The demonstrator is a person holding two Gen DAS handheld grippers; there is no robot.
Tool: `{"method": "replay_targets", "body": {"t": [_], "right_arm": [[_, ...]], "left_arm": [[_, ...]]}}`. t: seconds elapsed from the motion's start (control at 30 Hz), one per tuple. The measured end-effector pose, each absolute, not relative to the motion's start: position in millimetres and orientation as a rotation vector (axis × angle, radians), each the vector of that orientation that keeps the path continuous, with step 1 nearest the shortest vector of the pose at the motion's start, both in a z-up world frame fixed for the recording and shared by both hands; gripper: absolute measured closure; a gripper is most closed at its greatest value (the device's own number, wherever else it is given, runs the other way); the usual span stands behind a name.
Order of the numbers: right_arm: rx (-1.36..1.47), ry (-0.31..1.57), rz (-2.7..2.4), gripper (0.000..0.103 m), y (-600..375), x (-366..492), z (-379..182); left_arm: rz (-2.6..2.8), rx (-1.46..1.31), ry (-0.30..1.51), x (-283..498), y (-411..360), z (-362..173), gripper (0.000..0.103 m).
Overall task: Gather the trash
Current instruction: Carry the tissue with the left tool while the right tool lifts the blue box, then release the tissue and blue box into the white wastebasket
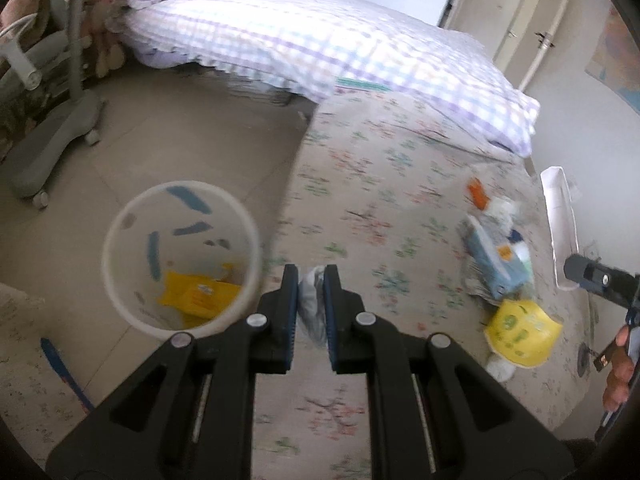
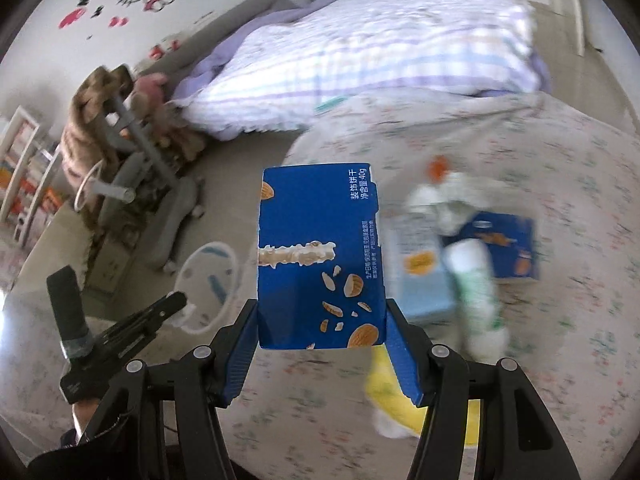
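My left gripper [image 1: 311, 276] is shut on a crumpled clear plastic wrapper [image 1: 311, 304], above the bed's edge and just right of the white trash bin [image 1: 120, 236]. The bin stands on the floor with a yellow packet [image 1: 200, 294] inside. My right gripper [image 2: 320, 320] is shut on a blue biscuit box [image 2: 320, 256], held upright over the bed. More trash lies on the bed: a blue box [image 1: 496, 264], a yellow wrapper [image 1: 520, 332], an orange piece [image 1: 478, 194], a white-green bottle [image 2: 476, 288]. The bin [image 2: 212, 280] shows left of the box in the right wrist view.
The floral bedsheet [image 1: 380, 200] fills the right side, with a checked quilt [image 1: 300, 40] behind it. A grey wheeled chair base [image 1: 52, 140] stands on the tiled floor left of the bin. A clear tray [image 1: 560, 224] lies at the bed's far right. A blue strip [image 1: 60, 368] lies on the floor.
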State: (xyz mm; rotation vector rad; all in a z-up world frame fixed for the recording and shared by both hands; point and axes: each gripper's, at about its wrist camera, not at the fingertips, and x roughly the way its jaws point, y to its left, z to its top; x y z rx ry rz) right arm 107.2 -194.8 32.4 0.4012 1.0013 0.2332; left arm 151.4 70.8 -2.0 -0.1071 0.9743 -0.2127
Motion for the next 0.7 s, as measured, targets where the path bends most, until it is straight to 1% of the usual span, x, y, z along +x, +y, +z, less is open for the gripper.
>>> {"method": "replay_targets", "body": {"t": [0.23,0.5,0.57,0.6,0.63,0.7], "right_arm": [[0.354,1.043,0.326,0.042,-131.0,135.9,20.3],[0.338,1.097,0.383,0.042,-81.7,163.5,-4.0],[0.33,1.102,0.398,0.042,-70.0,168.4,-9.1],[0.324,1.103,0.402,0.042,-65.8,170.9,-10.7],[0.322,1.104,0.403,0.042,-62.4,172.7,-11.8],[0.321,1.114,0.409,0.042,-55.3,177.1,-17.2]], "left_arm": [[-0.103,-0.161,0.986,164.6,123.2,-14.2,0.089],[-0.048,-0.205,0.989,182.1,163.0,-30.8,0.088],[-0.038,-0.206,0.998,186.7,166.6,-32.2,0.068],[-0.029,-0.203,1.005,187.9,168.6,-33.0,0.045],[-0.006,-0.194,1.001,186.4,170.0,-32.6,0.03],[0.035,-0.158,0.982,183.0,172.6,-29.8,0.026]]}}
